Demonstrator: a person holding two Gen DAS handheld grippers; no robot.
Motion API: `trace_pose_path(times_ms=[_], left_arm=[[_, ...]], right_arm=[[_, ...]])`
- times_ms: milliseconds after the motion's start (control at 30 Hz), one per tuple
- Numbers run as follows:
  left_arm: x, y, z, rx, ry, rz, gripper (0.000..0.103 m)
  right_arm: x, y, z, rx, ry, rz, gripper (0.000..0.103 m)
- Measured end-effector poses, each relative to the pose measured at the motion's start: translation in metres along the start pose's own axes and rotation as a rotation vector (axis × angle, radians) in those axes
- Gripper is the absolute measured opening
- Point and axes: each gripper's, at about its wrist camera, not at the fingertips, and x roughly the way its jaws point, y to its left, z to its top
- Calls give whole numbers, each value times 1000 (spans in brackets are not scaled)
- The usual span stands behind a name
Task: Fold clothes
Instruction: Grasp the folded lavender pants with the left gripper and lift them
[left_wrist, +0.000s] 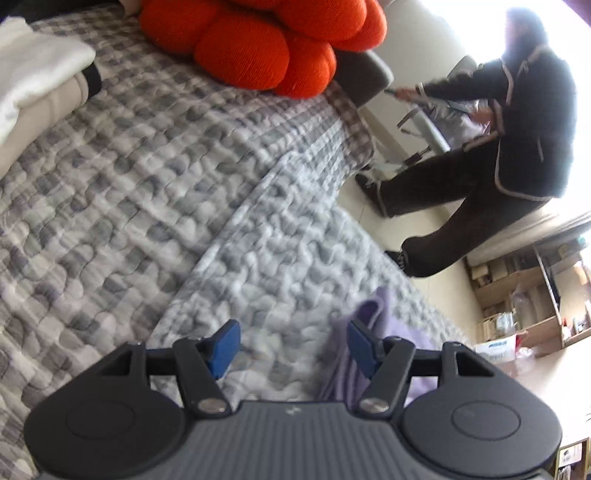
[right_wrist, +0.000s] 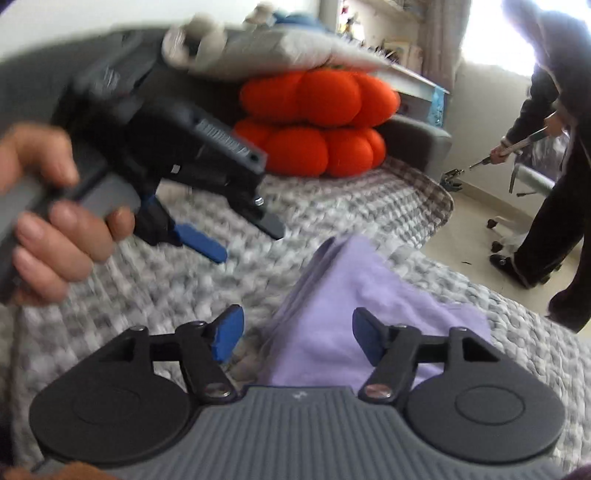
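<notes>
Apparently we hovered mid-fold: both grippers, left gripper and right gripper, gaped empty; lilac garment lay doubled ahead of the right, either needing another fold or finished.

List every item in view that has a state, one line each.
left gripper: open, holding nothing.
right gripper: open, above the garment.
purple garment: folded over, lying on the quilt.
checked quilt: spread on the bed.
orange cushions: stacked.
pale folded clothes: piled.
</notes>
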Motion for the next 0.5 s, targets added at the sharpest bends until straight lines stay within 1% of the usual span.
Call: trace_pose_path(times_ms=[100, 133, 167, 200, 233, 300, 333, 433, 500], left_arm=[[4, -1, -1, 3, 14, -27, 66], [7, -1, -1, 5, 23, -34, 67], [10, -2, 0, 8, 34, -39, 67], [14, -3, 0, 10, 44, -44, 67], [16, -4, 0, 13, 54, -53, 68], [17, -5, 1, 18, 67, -83, 71], [18, -5, 1, 12, 68, -100, 74], [16, -6, -3, -30, 51, -159, 81], [20, -11, -8, -33, 66, -184, 83]], right_arm=[[11, 34, 2, -104, 17, 4, 68], [14, 45, 3, -138, 23, 5, 62], [15, 48, 4, -144, 26, 8, 37], [14, 43, 4, -123, 26, 12, 32], [13, 38, 5, -101, 26, 16, 31], [10, 28, 5, -58, 27, 23, 26], [9, 22, 7, -26, 24, 33, 24], [2, 3, 11, 97, 7, 83, 23], [1, -4, 15, 150, 0, 104, 22]])
